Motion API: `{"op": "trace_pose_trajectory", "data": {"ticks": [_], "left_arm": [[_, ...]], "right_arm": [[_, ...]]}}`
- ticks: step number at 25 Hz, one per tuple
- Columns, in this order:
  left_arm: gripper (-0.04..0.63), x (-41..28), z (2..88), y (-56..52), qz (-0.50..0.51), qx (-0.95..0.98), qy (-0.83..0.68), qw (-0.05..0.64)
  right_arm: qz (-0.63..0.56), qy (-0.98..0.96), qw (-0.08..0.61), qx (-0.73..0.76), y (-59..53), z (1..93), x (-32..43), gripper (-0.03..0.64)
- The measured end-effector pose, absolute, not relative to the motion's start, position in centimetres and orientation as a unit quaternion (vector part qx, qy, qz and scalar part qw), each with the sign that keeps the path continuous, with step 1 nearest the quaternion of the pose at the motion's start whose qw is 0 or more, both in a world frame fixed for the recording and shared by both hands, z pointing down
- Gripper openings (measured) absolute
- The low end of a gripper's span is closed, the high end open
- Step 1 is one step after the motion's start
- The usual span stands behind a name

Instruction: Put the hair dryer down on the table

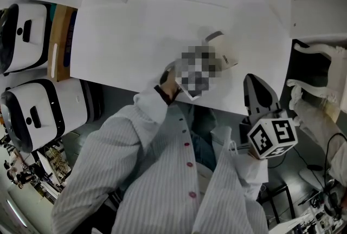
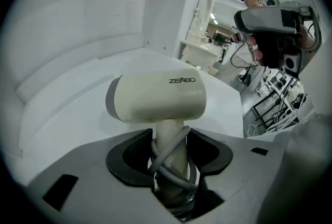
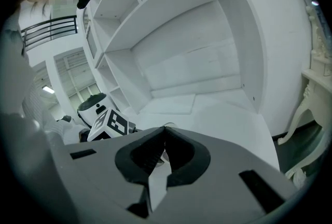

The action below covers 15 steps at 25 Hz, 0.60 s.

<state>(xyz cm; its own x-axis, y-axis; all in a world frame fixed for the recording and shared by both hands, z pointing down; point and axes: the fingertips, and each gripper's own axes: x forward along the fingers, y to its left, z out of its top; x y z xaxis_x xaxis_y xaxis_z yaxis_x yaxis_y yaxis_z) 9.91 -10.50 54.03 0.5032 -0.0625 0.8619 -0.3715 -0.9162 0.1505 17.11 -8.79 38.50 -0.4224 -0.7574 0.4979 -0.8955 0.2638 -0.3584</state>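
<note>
A cream hair dryer (image 2: 155, 97) with a grey rear cap stands between the jaws of my left gripper (image 2: 168, 168). The jaws are shut on its handle, which has the grey cord wound round it. In the head view the hair dryer (image 1: 225, 53) is over the front right part of the white table (image 1: 124, 43), and a blurred patch hides most of the left gripper. Whether the dryer touches the tabletop does not show. My right gripper (image 1: 252, 81) hangs off the table's front right corner. Its jaw tips (image 3: 165, 128) meet with nothing between them.
Two white rounded machines (image 1: 24, 32) (image 1: 38, 114) and a wooden box (image 1: 60, 40) stand left of the table. Ornate white furniture (image 1: 320, 81) is to the right. White shelving (image 3: 171, 36) rises behind the table. A person in a striped shirt (image 1: 162, 173) fills the foreground.
</note>
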Motion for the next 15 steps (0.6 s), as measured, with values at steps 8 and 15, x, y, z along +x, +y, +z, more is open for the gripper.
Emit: {"op": "trace_pose_trajectory", "data": {"ticks": [8, 15], "left_arm": [[0.212, 10.0, 55.07, -9.75, 0.496, 0.845, -0.119, 0.16], [0.213, 9.96, 55.03, -9.47, 0.499, 0.844, -0.115, 0.158]], "right_arm": [[0.308, -0.786, 0.114, 0.523, -8.73, 38.91, 17.37, 0.012], [0.308, -0.787, 0.118, 0.521, -9.06, 38.66, 17.18, 0.012]]}}
